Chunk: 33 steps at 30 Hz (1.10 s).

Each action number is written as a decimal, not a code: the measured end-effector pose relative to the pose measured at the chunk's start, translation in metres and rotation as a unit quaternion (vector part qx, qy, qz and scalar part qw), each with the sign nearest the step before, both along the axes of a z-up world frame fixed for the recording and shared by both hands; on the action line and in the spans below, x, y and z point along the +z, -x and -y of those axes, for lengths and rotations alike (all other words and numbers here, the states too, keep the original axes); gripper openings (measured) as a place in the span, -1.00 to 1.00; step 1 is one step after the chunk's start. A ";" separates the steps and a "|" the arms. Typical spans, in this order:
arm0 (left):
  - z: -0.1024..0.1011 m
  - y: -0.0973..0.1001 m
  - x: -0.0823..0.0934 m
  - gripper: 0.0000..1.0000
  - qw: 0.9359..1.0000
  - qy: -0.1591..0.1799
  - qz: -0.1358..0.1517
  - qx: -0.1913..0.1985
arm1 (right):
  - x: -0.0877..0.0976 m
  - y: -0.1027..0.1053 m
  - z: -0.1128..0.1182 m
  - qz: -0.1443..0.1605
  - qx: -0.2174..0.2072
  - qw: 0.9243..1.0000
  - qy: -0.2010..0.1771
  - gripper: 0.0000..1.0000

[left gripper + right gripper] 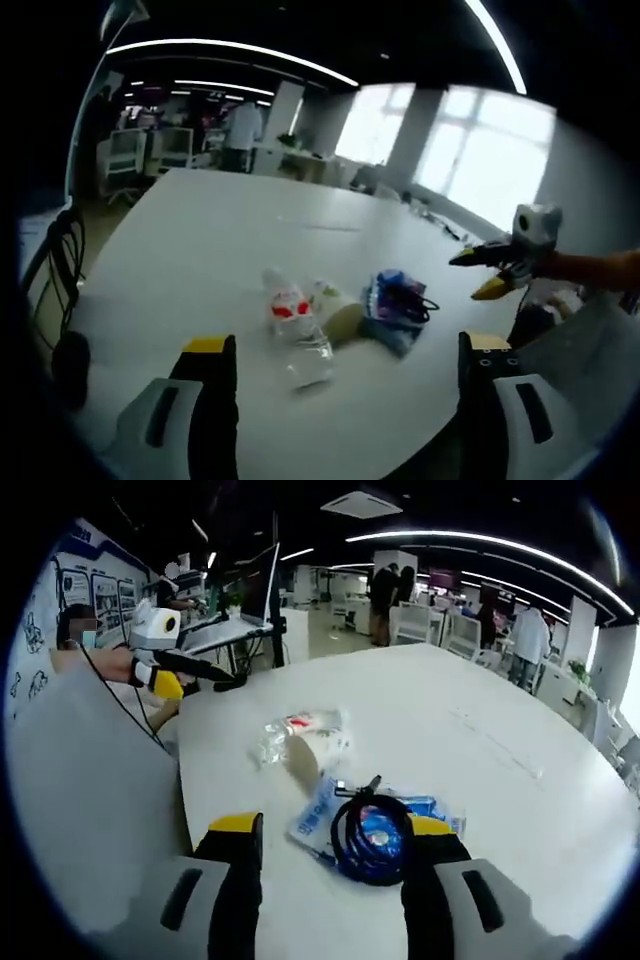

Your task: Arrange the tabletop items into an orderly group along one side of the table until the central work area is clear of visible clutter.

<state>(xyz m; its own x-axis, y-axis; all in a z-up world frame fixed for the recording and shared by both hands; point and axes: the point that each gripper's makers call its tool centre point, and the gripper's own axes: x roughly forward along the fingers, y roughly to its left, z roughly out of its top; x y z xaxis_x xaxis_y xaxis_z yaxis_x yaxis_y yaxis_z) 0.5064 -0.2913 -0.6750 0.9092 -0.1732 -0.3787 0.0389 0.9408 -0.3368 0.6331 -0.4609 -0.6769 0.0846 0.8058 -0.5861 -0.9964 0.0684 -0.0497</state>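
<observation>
White round table (pixel 200 240), edge near the person. Three items cluster close together near that edge: a clear plastic bottle (pixel 295 325) with a red label lying on its side, a paper cup (pixel 335 310) tipped over and touching it, and just beside those a blue plastic packet (pixel 392 310) with a coiled black cable (pixel 415 300) resting on it. In the right gripper view the same group reads as bottle (pixel 290 732) and cup (pixel 318 752) farther out, packet (pixel 330 825) and cable (pixel 368 838) nearest the jaws. Left gripper (pixel 345 350): jaws spread wide, nothing between them, held above the table short of the bottle. Right gripper (pixel 335 830): jaws spread, straddling the cable coil as seen from above; I cannot tell whether the tips touch the packet or hang over it. The right gripper also shows in the left gripper view (pixel 495 268), and the left in the right gripper view (pixel 185 675), both held off the table. Judgement: the gathering step is underway, with the cable and packet the likely first pick. The next move calls for lowering the right jaws around the coil and closing; the cable is loose and may slide off the slick packet, so each probably needs its own grasp. Rest of the tabletop is bare.
</observation>
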 end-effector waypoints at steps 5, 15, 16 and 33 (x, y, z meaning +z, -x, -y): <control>0.002 0.001 0.000 0.76 1.000 0.002 -0.001 0.003 | -0.006 0.000 -0.027 0.042 0.035 0.998 0.007 -0.18; -0.002 0.005 0.000 0.70 1.000 0.001 -0.003 0.012 | -0.027 0.010 -0.072 0.024 0.066 0.998 0.005 -0.40; -0.003 0.005 0.000 0.67 1.000 -0.001 -0.002 0.013 | -0.029 0.010 -0.074 0.019 0.062 0.998 0.005 -0.40; -0.007 0.013 -0.008 0.59 0.999 0.014 -0.005 0.029 | -0.067 -0.002 -0.110 0.080 0.046 0.995 0.045 -0.80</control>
<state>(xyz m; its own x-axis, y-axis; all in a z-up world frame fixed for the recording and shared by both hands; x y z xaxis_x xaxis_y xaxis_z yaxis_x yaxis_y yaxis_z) 0.4932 -0.2848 -0.6829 0.9138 -0.1310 -0.3844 -0.0189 0.9317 -0.3626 0.6353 -0.3509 -0.7439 0.1106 0.7598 -0.6407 -0.9769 -0.0354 -0.2106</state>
